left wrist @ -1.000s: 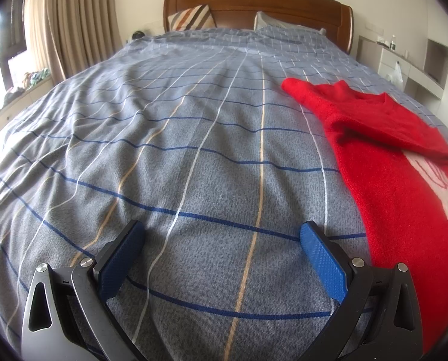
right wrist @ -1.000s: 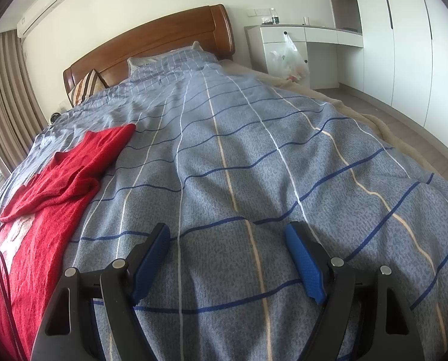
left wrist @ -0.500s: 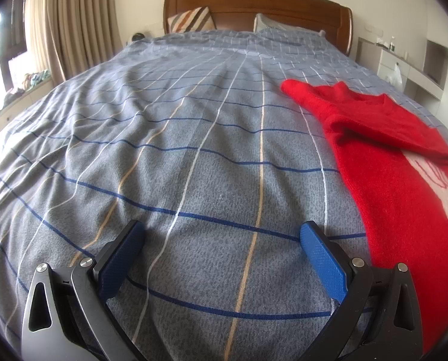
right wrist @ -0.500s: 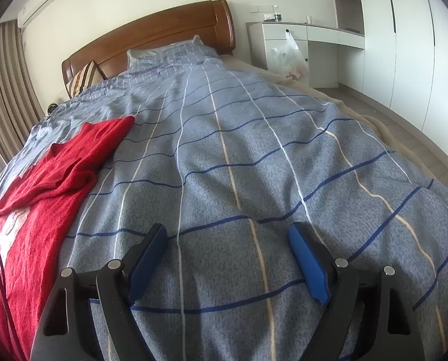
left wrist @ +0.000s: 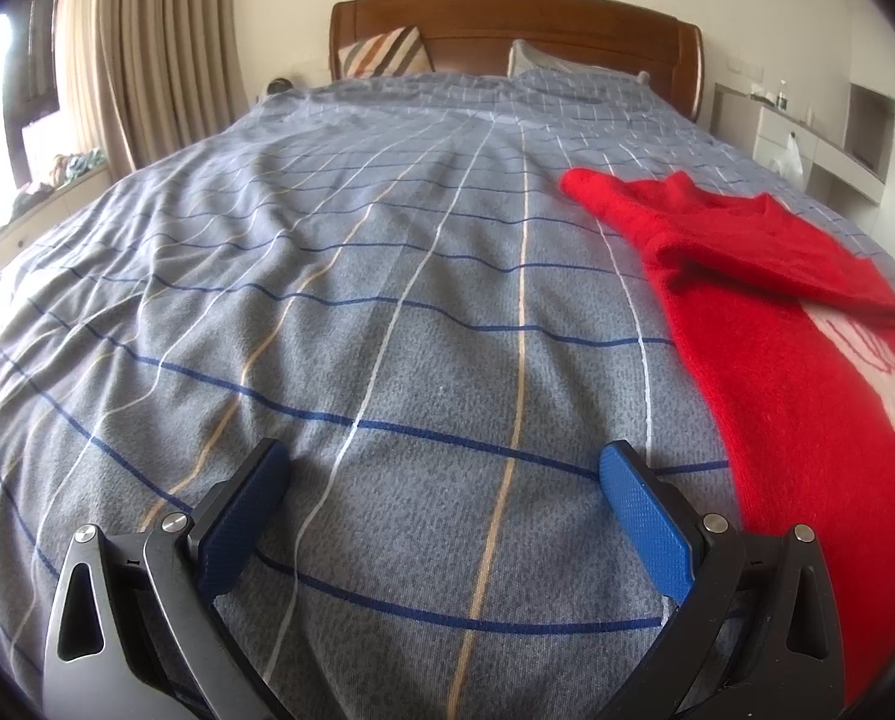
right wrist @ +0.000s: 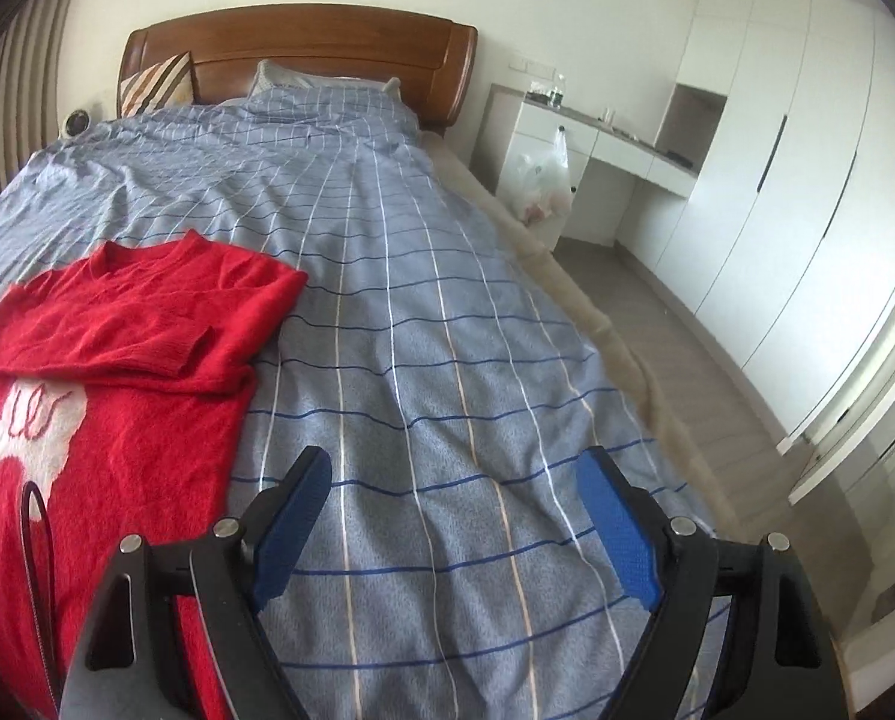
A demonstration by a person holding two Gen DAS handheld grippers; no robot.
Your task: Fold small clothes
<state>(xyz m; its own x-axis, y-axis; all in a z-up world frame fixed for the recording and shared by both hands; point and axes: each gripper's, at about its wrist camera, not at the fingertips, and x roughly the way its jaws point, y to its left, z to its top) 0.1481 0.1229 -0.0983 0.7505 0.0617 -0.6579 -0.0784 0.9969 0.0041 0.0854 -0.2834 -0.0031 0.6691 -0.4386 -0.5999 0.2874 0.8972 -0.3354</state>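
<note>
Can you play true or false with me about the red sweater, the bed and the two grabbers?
1. The red sweater lies on the bed cover. True.
2. The right gripper is holding the sweater. False: its jaws are open with nothing between them.
3. A sleeve is folded across the sweater's chest. True.
4. The left gripper is shut tight. False: it is open over bare cover.
5. The sweater has a white picture on it. True.
6. The striped pillow lies on the sweater. False: it leans at the headboard.

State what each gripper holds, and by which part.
Nothing. The left gripper and the right gripper are both open over the checked bedspread, clear of the red knitted sweater.
</note>
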